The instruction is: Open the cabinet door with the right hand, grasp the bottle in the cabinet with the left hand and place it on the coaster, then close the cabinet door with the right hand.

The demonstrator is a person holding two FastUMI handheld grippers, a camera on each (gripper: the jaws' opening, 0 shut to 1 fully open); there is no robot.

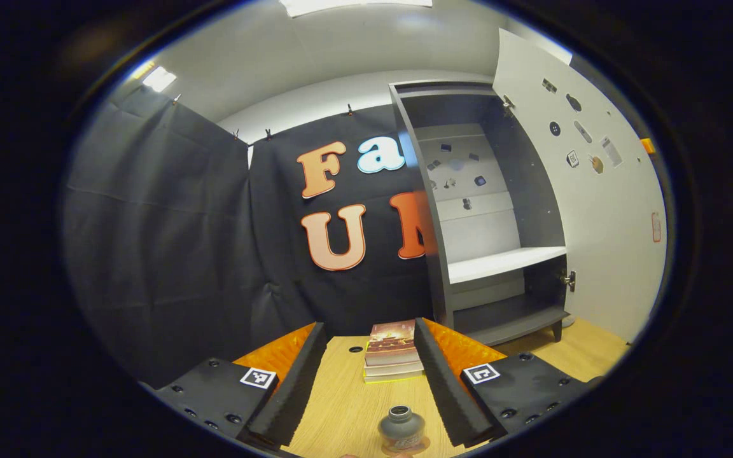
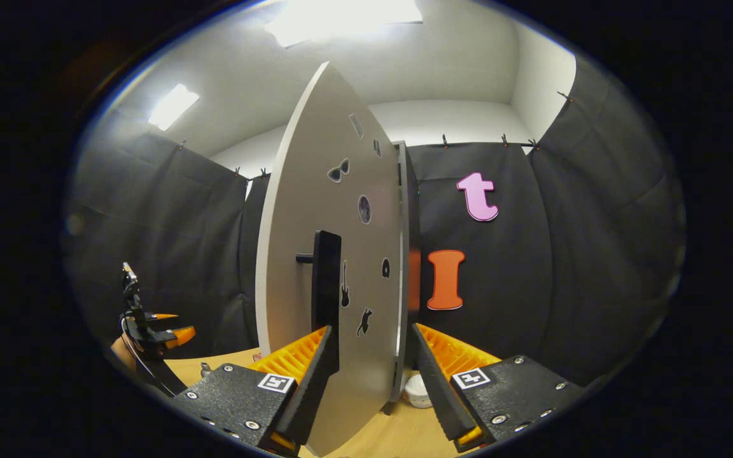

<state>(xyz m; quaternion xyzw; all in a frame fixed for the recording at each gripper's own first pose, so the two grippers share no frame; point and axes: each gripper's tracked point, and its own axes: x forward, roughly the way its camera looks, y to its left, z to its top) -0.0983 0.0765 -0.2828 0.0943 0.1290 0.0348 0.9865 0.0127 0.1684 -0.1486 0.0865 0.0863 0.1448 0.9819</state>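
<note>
We saw the bottle (image 1: 401, 430) cut off at the lower edge; the cabinet door (image 2: 328, 254) hid the shelves; its stickers were too small to tell.

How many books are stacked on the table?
3, as far as I can tell: they lie in one stack on the table, between the open cabinet and the bottle. The lower ones show just thin edges, so another may be hidden.
</note>
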